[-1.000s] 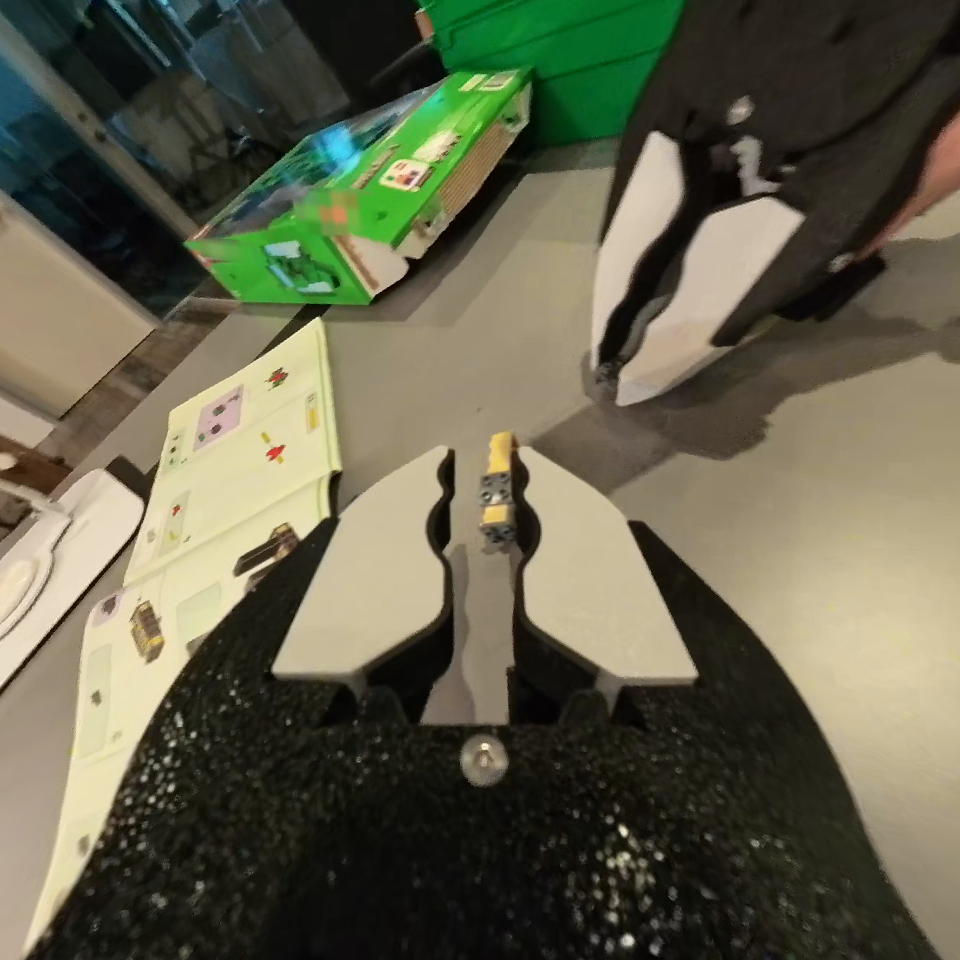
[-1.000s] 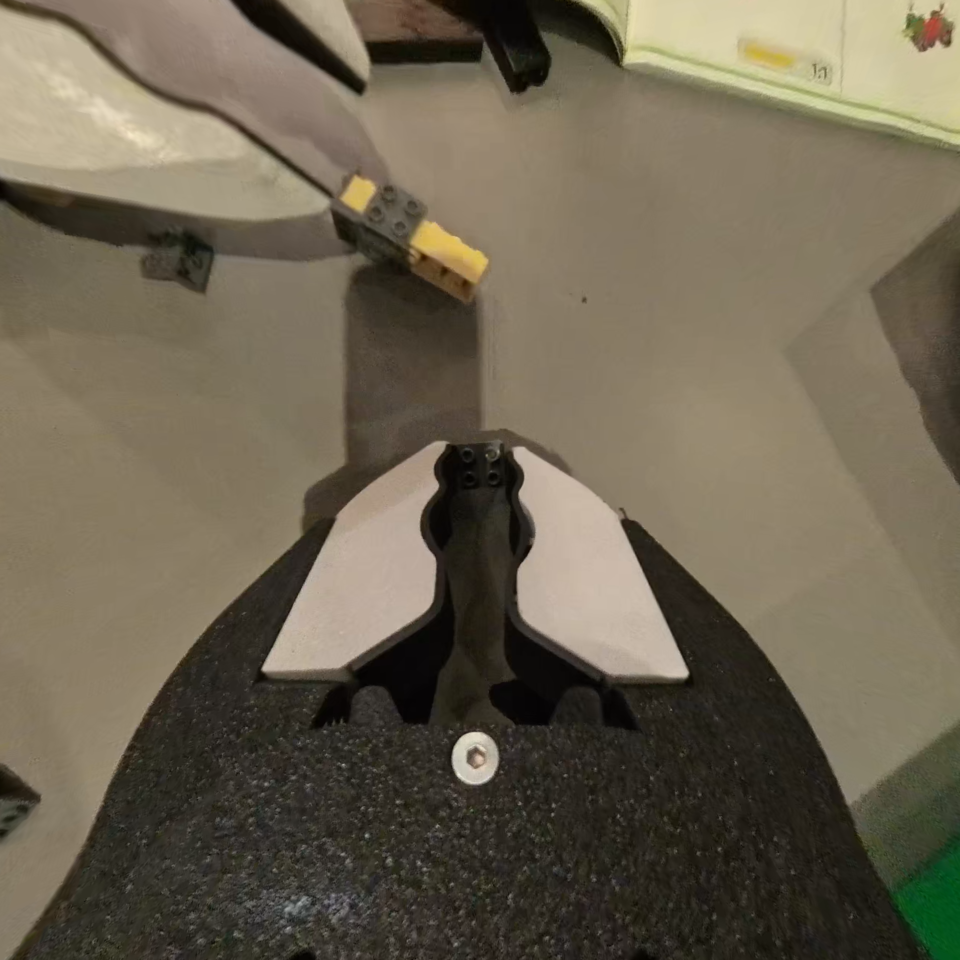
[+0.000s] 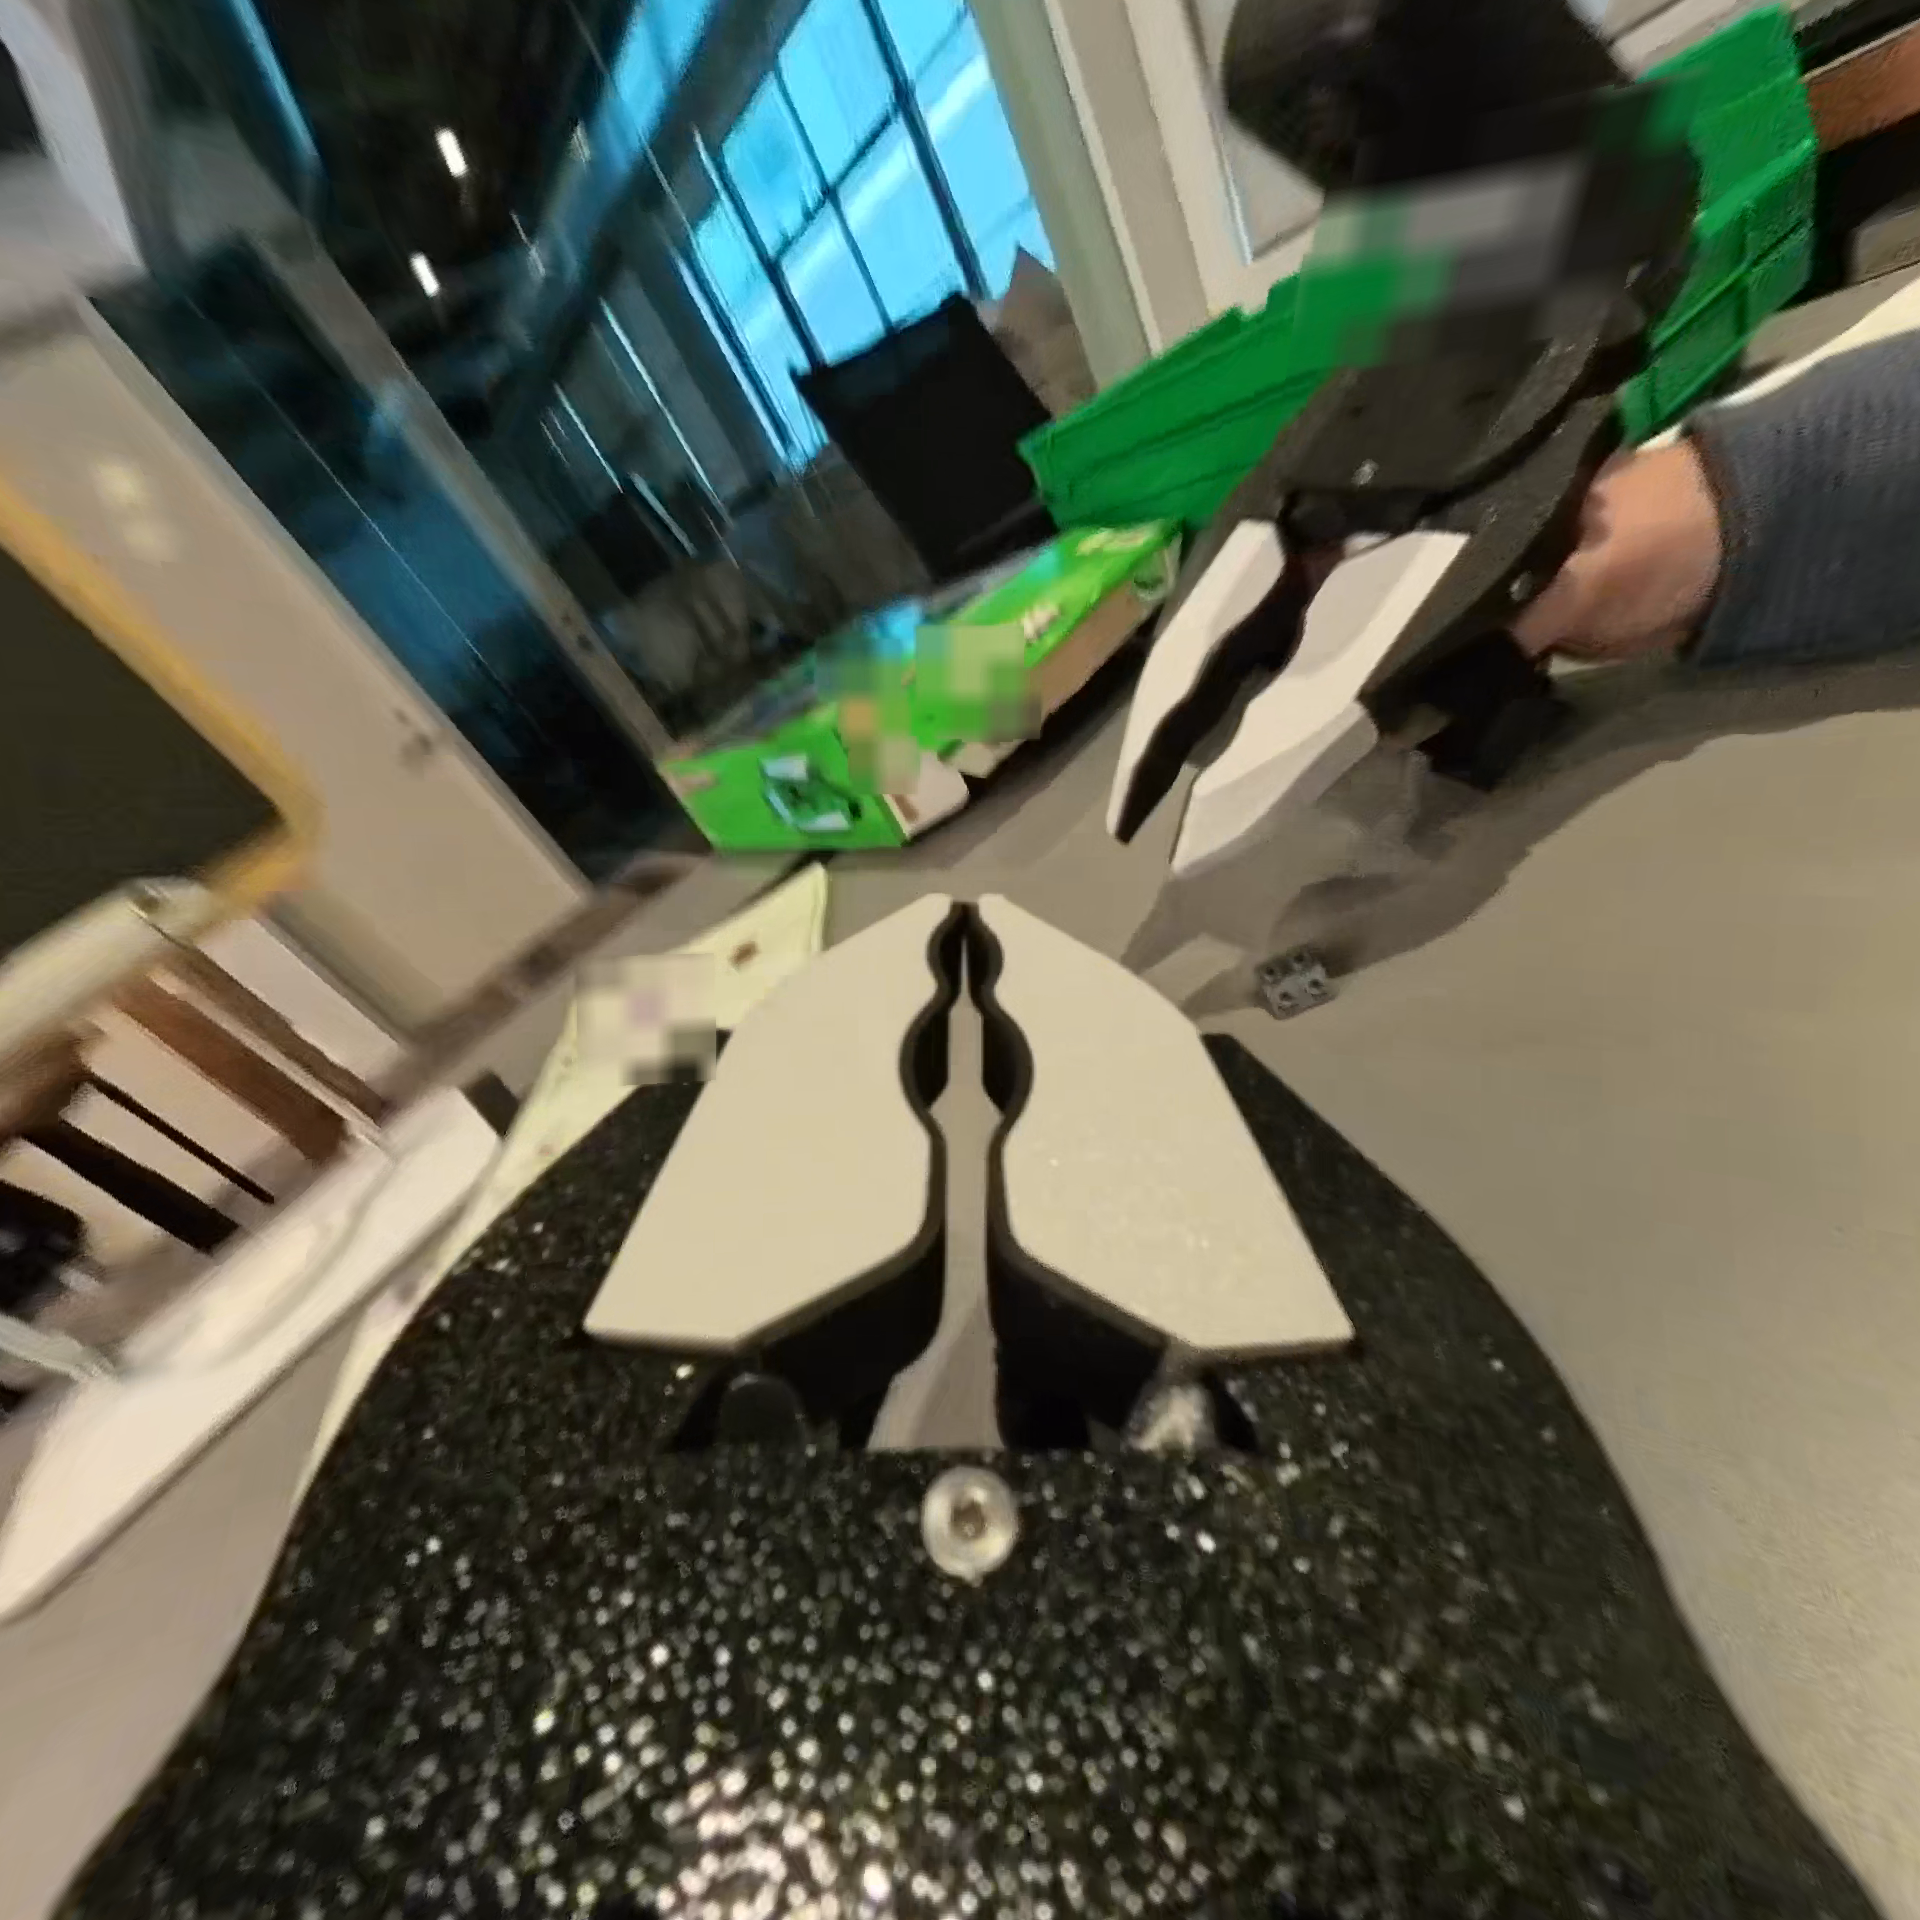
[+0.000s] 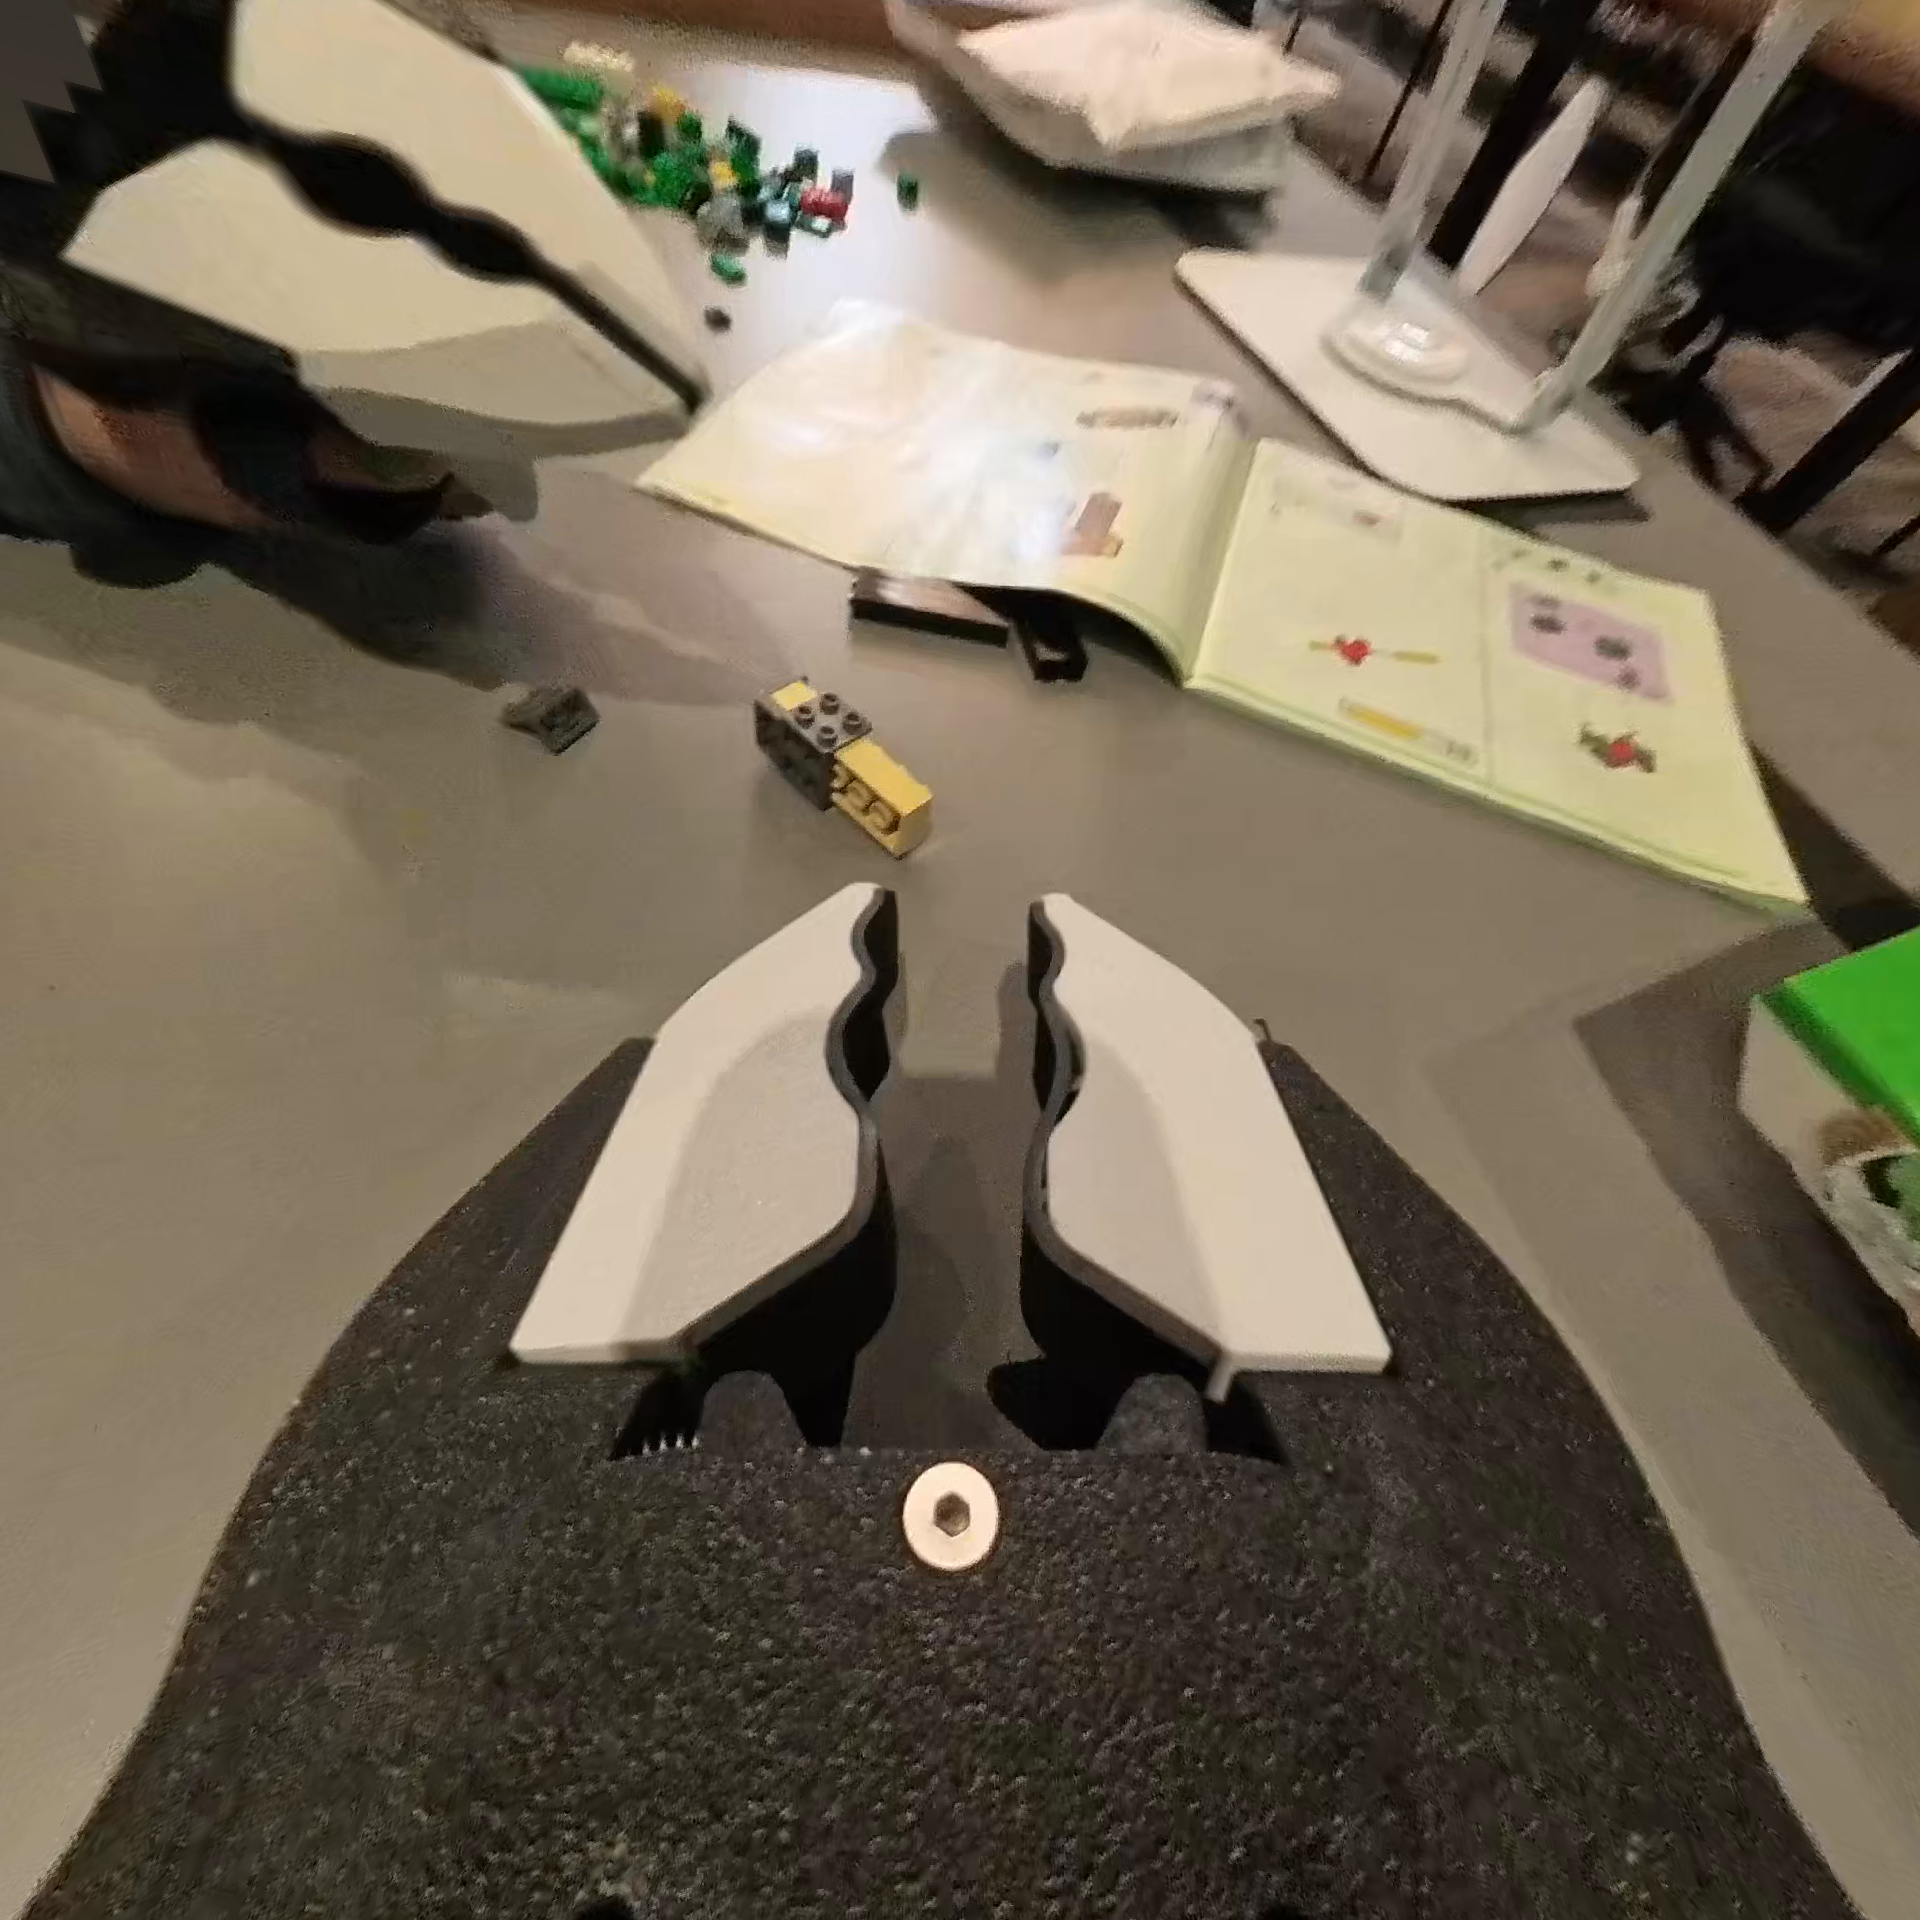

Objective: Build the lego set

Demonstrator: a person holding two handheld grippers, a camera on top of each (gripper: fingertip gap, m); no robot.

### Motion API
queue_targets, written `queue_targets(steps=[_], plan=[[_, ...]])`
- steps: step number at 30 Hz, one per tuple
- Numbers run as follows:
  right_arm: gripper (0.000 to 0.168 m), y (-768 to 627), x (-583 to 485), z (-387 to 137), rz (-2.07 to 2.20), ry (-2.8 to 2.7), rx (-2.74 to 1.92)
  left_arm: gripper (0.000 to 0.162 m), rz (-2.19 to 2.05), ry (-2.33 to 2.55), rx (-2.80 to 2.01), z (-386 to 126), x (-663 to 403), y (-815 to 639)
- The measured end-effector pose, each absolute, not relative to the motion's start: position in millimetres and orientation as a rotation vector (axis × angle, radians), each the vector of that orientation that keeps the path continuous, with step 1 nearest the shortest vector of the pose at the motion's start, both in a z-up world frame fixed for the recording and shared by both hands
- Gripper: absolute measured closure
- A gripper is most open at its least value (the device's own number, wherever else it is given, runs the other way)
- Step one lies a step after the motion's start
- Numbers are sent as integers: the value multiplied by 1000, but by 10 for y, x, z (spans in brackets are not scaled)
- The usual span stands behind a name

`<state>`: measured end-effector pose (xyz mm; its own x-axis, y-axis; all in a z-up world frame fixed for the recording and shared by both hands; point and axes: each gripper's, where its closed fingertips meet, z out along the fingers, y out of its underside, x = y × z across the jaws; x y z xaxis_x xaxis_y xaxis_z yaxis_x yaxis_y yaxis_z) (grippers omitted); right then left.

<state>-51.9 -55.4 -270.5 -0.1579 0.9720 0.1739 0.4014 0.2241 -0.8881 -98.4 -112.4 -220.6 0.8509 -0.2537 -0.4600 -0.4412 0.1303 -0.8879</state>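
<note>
Two grippers hang above the grey worktop (image 4: 312,935), and neither one carries anything. The left gripper (image 3: 966,920) has its fingers pressed together, tips meeting with nothing between them. The right gripper (image 4: 961,914) has its fingers spread wide, bare worktop showing through the gap. The yellow and dark grey brick assembly (image 4: 840,764) lies on the worktop just ahead of the right gripper, touched by neither. A small dark grey piece (image 4: 551,717) sits to its left, apart from it. The open instruction booklet (image 4: 1299,582) lies beyond, one edge propped on dark flat pieces (image 4: 930,613). A pile of loose bricks (image 4: 717,166) lies far back, and a green box (image 3: 831,779) rests at the worktop's far edge.
</note>
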Motion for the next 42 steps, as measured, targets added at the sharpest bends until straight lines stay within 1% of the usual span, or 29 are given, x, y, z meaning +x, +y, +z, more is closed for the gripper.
queue_targets(steps=[3, 10, 23, 42], plan=[[145, -523, -531, -2627, 902, -1628, -1244, 162, 169, 637, -1312, -2067, -875, -1206], [145, -432, -522, -2506, 828, -1504, -1174, 162, -14, 619, -1239, -1954, -888, -1160], [150, -552, -587, -2748, 597, -1692, -1051, 162, -195, 573, -1310, -2027, -1080, -986], [154, -554, -574, -2729, 599, -1676, -1038, 162, -196, 609, -1306, -2048, -1037, -1007]])
